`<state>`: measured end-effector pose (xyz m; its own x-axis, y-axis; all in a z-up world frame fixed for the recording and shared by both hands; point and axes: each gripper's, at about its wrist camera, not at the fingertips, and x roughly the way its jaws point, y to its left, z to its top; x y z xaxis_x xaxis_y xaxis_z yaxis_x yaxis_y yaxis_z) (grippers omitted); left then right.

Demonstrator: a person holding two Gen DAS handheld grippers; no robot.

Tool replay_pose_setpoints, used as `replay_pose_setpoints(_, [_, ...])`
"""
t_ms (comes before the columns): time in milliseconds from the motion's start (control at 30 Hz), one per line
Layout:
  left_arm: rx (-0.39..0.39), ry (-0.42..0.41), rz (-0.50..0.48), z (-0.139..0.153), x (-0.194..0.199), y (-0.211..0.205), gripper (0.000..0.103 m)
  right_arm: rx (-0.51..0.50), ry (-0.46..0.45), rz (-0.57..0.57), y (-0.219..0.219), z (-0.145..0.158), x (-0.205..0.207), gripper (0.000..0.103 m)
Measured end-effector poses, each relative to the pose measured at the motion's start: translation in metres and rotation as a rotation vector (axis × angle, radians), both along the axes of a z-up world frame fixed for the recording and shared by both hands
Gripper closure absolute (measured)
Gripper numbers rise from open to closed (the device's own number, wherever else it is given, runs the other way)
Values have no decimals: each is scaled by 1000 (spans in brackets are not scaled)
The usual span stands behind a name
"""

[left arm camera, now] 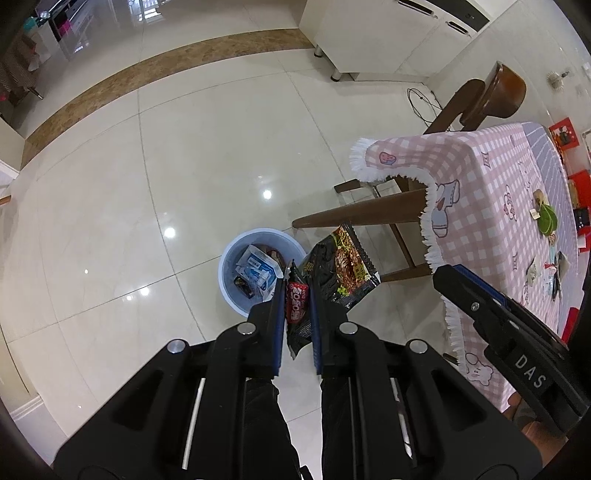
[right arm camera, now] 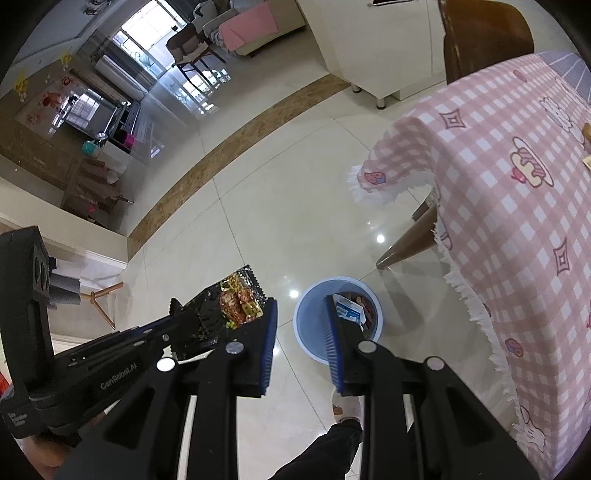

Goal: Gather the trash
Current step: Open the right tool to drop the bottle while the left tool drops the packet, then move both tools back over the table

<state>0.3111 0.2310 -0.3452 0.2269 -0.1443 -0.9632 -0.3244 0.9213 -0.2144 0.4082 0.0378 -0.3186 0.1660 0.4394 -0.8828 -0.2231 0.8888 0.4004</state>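
My left gripper [left arm camera: 297, 295] is shut on a black and red snack wrapper [left arm camera: 334, 275], held above and just right of the light blue trash bin [left arm camera: 231, 291] on the floor. The bin holds a blue-white carton and other wrappers. In the right wrist view the same wrapper [right arm camera: 229, 306] hangs from the left gripper [right arm camera: 177, 314], left of the bin [right arm camera: 310, 332]. My right gripper [right arm camera: 301, 314] is open and empty, above the bin. It also shows at the right in the left wrist view [left arm camera: 448, 273]. More trash [left arm camera: 546, 221] lies on the table.
A table with a pink checked cloth [left arm camera: 491, 192] stands to the right, with its wooden leg [left arm camera: 362, 214] near the bin. A brown chair [left arm camera: 495, 96] is behind it. White cabinets [left arm camera: 369, 33] stand at the back. A cable [left arm camera: 421, 103] lies on the tiled floor.
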Motion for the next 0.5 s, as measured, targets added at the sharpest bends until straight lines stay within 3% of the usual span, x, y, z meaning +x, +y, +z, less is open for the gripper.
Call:
replay_pose_setpoints(100, [-26, 32, 13, -5, 4, -4, 84, 9, 2, -10, -10, 0, 2, 78])
replay_pose_setpoints(167, [-18, 46, 26, -7, 5, -7, 39, 13, 3, -17, -15, -1, 1, 78])
replay_pose_setpoints(500, [31, 3, -3, 7, 16, -39, 39, 42, 7, -55, -52, -2, 6, 78])
